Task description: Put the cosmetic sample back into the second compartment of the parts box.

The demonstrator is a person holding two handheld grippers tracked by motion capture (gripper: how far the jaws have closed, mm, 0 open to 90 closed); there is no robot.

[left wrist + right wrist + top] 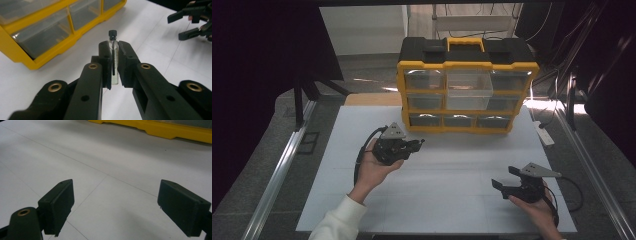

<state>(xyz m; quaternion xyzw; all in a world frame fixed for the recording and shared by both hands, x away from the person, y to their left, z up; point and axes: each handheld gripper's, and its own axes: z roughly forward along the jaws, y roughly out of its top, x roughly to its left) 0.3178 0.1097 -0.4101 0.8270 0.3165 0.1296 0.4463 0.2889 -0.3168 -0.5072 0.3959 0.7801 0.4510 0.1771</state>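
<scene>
Left gripper view: left gripper (113,58) clamped on a small clear vial (113,53), black cap up, held clear of the worktop (155,55) for carrying. Drawer organizer (467,90) at 12 o'clock. Right gripper (507,180) wide open, empty, waiting at 4 o'clock.

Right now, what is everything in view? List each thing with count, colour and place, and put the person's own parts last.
Vial: one, clear with a black cap, clamped between the left gripper's jaws.
Drawer organizer: one, yellow and black with clear drawers, at the far side of the table.
Table: one, white top, under everything.
Left gripper: one, black, shut on the vial, near the organizer.
Right gripper: one, black, jaws wide apart over bare table.
Hands: two, one on each gripper; a white sleeve on the left arm.
</scene>
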